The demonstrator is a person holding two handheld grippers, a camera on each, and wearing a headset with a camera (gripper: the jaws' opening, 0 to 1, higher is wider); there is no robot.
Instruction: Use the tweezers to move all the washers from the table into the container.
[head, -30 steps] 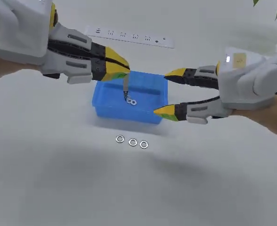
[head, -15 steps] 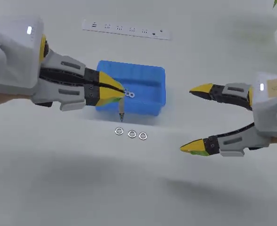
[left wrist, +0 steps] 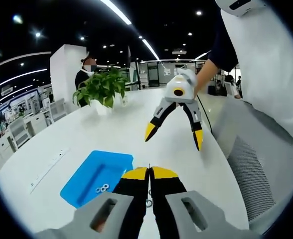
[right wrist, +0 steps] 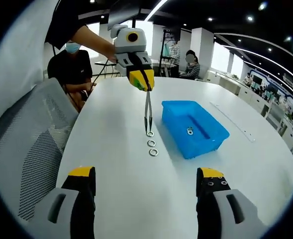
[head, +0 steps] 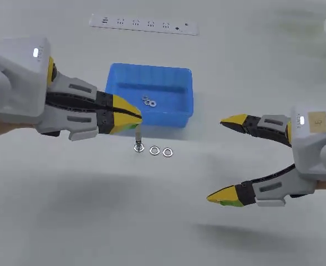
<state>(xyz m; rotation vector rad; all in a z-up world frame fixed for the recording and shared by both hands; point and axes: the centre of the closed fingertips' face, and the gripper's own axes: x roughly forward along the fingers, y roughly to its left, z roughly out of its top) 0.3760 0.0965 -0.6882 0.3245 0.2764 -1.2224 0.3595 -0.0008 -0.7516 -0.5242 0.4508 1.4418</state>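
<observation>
White table (head: pixel 69 221) spans the head view. Blue container (head: pixel 168 119) sits upper centre, with two binned washers (head: pixel 149 101) on its floor.

Left gripper (head: pixel 138 115) is mid-left, jaws together and clamped on the tweezers (head: pixel 138 136). They hang down just below the container's front wall.

Right gripper (head: pixel 215 159) is lower right, jaws wide apart with nothing between them, well clear of the container.

Power strip (head: pixel 143 25) runs along the top edge.

Three loose washers (head: pixel 154 150) lie in a row on the table just below the container. The tweezer tips are at the leftmost one. Can't tell whether they pinch it.
</observation>
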